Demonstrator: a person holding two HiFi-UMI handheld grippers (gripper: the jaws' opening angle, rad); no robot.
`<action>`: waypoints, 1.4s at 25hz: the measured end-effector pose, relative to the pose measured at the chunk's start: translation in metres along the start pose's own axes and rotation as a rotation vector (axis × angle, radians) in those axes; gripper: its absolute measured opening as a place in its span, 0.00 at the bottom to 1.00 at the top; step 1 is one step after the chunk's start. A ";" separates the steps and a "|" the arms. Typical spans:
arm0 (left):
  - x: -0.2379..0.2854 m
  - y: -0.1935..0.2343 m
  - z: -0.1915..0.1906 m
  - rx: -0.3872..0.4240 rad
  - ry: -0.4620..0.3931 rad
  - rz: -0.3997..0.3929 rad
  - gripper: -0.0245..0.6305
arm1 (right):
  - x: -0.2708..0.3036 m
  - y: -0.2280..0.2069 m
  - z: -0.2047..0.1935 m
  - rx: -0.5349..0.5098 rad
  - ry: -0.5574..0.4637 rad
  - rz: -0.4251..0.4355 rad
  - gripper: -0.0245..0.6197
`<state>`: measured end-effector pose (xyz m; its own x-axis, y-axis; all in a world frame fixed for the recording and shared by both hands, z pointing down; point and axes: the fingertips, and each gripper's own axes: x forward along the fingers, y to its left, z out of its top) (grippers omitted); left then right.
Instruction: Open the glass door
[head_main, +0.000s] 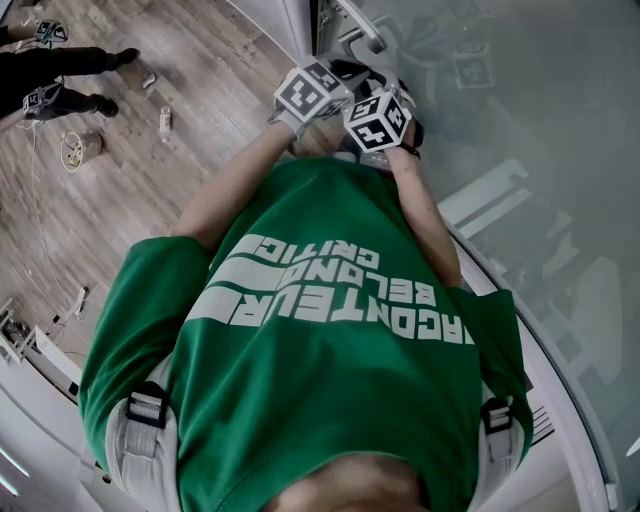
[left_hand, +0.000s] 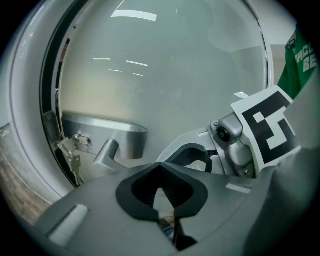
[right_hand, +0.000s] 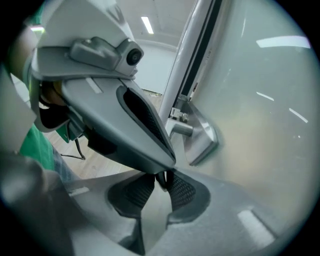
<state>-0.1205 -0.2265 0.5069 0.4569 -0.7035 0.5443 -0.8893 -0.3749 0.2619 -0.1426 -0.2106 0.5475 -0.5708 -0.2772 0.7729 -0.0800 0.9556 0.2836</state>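
1. Head view: cool, even, rather dim indoor light; pale reflections veil my glass door (head_main: 520, 120); shadows on the wooden floor (head_main: 120, 200) are soft.
2. Left gripper view: fisheye bending and black corners; ceiling lights glare as white streaks on the door; my left tongs (left_hand: 159, 187) sit dark and out of focus up close.
3. Right gripper view: same curved, dark edges; bright streaks on the door; my right tongs (right_hand: 161, 182) and the handle (right_hand: 202, 137) look blurred.

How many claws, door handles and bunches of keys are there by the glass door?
claws: 2, the left claw and the right claw
door handle: 1
bunch of keys: 1
total: 4
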 end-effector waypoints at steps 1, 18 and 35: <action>-0.002 -0.004 0.011 0.010 -0.006 0.004 0.06 | -0.011 -0.007 0.003 0.010 -0.002 0.000 0.14; -0.005 -0.002 0.009 0.036 -0.054 0.029 0.06 | -0.032 -0.026 0.000 0.145 -0.060 0.009 0.16; -0.016 0.006 0.047 0.012 -0.078 0.040 0.06 | -0.046 -0.069 0.011 0.179 -0.062 -0.014 0.16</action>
<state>-0.1322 -0.2462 0.4624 0.4217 -0.7630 0.4899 -0.9067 -0.3524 0.2316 -0.1196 -0.2629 0.4863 -0.6174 -0.2893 0.7315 -0.2296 0.9557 0.1842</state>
